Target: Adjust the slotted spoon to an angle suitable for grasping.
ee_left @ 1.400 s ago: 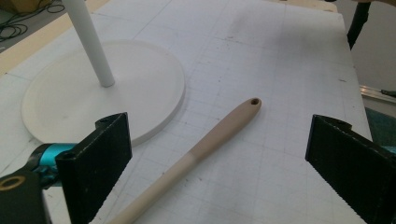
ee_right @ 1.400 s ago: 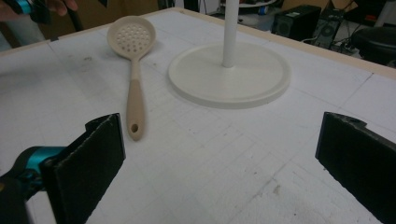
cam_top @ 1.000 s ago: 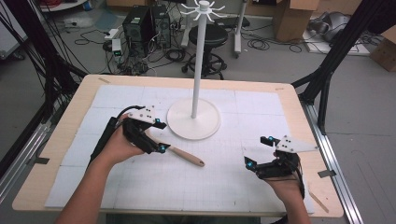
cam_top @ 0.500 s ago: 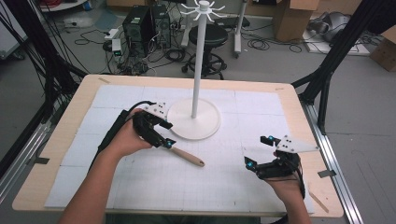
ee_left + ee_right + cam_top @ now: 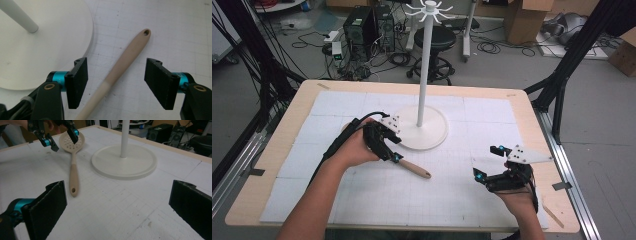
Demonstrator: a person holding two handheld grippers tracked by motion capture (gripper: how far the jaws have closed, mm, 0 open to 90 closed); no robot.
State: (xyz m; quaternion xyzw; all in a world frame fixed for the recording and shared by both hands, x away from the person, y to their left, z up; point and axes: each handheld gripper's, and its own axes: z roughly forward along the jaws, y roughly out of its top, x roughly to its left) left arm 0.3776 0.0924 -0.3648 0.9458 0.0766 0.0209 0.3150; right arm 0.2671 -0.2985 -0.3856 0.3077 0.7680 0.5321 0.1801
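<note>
Slotted spoon lies flat on the white table mat, just beside the hanger stand's round base, handle end with its hole pointing away from the left gripper. Left gripper's jaws stand apart, straddling the handle crosswise. Right gripper sits well apart, jaws wide, holding nothing; left is clearly nearer.

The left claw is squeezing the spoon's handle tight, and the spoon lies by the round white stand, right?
Not quite. The left claw is open around the spoon's handle, its jaws apart and not touching it, as the left gripper view shows. The spoon does lie by the round white stand.
</note>
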